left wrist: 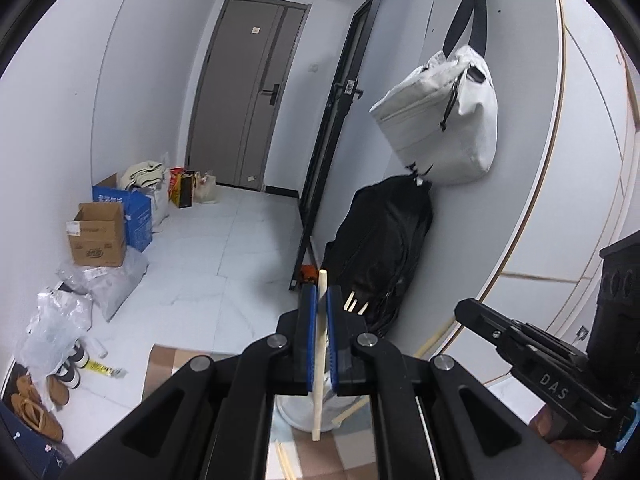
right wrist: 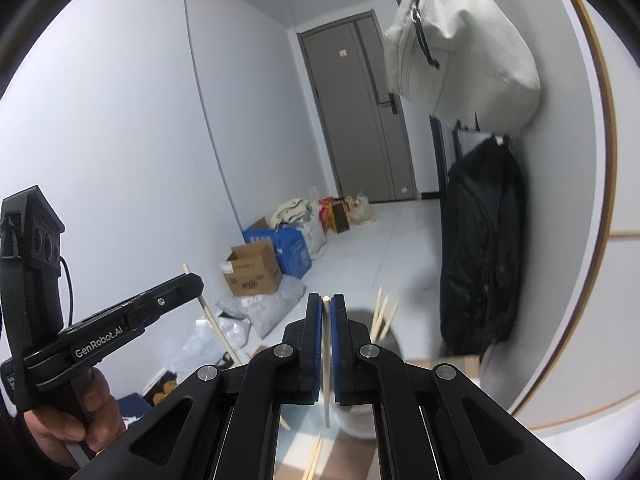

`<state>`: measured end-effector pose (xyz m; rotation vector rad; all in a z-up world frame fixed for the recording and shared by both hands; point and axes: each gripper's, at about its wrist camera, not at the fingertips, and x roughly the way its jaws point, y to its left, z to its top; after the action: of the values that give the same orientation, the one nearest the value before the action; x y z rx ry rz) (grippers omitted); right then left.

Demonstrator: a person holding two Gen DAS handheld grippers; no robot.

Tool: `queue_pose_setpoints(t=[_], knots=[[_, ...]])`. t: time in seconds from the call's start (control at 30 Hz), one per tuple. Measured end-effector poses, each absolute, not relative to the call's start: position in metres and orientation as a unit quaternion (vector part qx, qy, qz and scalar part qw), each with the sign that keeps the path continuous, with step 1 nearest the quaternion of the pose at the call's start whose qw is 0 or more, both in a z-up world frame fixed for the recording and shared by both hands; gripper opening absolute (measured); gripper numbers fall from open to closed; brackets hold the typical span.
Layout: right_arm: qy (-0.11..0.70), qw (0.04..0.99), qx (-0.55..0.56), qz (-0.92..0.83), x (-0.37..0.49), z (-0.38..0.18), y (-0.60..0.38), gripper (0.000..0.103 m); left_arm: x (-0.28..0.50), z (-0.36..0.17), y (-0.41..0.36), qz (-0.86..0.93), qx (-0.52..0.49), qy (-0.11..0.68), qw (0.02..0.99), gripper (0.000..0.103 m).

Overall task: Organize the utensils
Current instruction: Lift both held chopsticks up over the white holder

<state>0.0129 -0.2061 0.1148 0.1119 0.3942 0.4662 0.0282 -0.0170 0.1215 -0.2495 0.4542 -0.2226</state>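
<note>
Left tool [left wrist: 319, 294]: clamped on one wooden chopstick [left wrist: 319, 356].
Right tool [right wrist: 327, 304]: clamped on another chopstick [right wrist: 327, 364].

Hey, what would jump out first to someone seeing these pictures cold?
Each gripper's blue-padded jaws pinch one wooden chopstick: left gripper holds the left chopstick, right gripper the right chopstick. A pale bag hangs on the wall, upper right.

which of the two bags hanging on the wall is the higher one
The pale grey bag. It hangs above the black bag, which reaches down toward the floor.
</note>
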Motion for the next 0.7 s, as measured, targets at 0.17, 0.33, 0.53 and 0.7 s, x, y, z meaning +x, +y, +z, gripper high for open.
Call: queue_pose_setpoints(t=[0.17, 0.33, 0.53, 0.7], knots=[[0.188, 0.954, 0.061, 0.227, 0.037, 0.135, -0.208, 0.003, 0.050, 0.140, -0.020, -0.117, -0.124, 0.223, 0.960, 0.001], [0.180, 0.957, 0.062, 0.219, 0.060, 0.152, -0.210, 0.003, 0.069, 0.151, -0.027, -0.118, -0.107, 0.216, 0.963, 0.001], [0.178, 0.957, 0.061, 0.219, 0.087, 0.161, -0.211, 0.003, 0.096, 0.145, -0.038, -0.112, -0.082, 0.227, 0.964, 0.001], [0.186, 0.956, 0.062, 0.219, 0.102, 0.156, -0.211, 0.003, 0.115, 0.130, -0.038, -0.112, -0.080, 0.246, 0.959, 0.001]])
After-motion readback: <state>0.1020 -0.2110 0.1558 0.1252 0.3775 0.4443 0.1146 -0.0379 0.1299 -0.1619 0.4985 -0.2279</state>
